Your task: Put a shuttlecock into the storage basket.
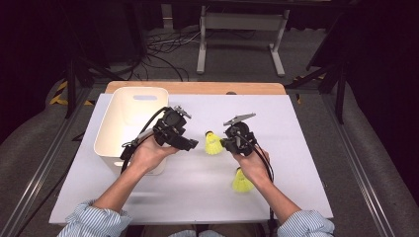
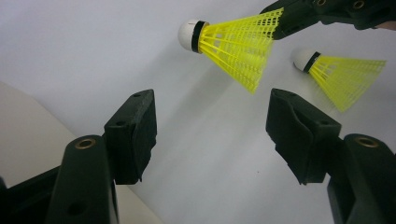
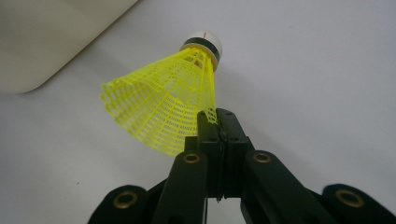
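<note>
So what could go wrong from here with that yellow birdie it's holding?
The right gripper pinches only the thin rim of the shuttlecock's mesh skirt, so it might slip out or the skirt might crumple. It is held above the table, not the white bin, so a drop would probably land outside. The left gripper stands open close by, and the two could bump if they come closer. A second shuttlecock lies by the right wrist and could get knocked.

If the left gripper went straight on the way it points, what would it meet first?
Probably the yellow shuttlecock pinched in the right gripper: it hangs just ahead of the open left gripper, slightly high, so depth is uncertain.
</note>
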`<state>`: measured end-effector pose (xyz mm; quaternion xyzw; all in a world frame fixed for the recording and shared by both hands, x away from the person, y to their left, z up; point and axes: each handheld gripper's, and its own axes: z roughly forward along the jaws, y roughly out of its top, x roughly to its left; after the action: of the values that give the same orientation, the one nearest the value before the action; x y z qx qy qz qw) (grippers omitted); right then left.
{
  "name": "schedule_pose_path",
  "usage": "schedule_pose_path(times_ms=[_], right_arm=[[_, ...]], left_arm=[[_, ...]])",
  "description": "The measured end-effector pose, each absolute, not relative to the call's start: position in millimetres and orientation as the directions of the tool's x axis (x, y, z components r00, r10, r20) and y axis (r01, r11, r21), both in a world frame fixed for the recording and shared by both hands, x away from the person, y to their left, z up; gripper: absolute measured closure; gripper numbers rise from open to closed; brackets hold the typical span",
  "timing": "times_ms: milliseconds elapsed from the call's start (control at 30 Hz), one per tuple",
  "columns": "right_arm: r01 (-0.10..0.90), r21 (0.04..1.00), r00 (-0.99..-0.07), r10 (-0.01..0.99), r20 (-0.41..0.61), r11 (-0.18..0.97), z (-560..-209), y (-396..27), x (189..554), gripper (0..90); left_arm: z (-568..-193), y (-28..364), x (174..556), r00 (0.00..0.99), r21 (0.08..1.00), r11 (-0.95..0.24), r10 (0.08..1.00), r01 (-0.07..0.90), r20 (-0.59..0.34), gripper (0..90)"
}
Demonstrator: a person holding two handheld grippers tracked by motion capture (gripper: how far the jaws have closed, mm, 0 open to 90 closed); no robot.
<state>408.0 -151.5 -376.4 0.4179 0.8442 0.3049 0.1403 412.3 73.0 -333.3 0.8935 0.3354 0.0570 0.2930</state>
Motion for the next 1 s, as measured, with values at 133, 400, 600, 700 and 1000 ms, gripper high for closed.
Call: schedule_pose_path(times_ms=[133,400,600,700,1000], right_arm=[[0.616,0.635,-0.619,0.785,0.022,0.467,-374,-150,406,89.9],[0.615,0.637,-0.625,0.78,0.035,0.464,-370,-146,405,89.9],[0.609,0.641,-0.635,0.771,0.041,0.468,-367,-142,404,89.9],[0.605,0.642,-0.64,0.767,0.041,0.471,-365,-140,403,89.9],[0.596,0.648,-0.651,0.757,0.045,0.474,-358,-135,402,89.9]], left_arm=[[-334,70,412,0.772,0.559,-0.609,0.629,0.563,-0.092,35.5],[-334,66,410,0.781,0.551,-0.622,0.617,0.557,-0.093,36.7],[-334,63,410,0.786,0.545,-0.63,0.611,0.553,-0.091,38.5],[-334,63,410,0.788,0.543,-0.632,0.609,0.553,-0.094,39.4],[-336,58,410,0.793,0.523,-0.645,0.601,0.557,-0.104,41.6]])
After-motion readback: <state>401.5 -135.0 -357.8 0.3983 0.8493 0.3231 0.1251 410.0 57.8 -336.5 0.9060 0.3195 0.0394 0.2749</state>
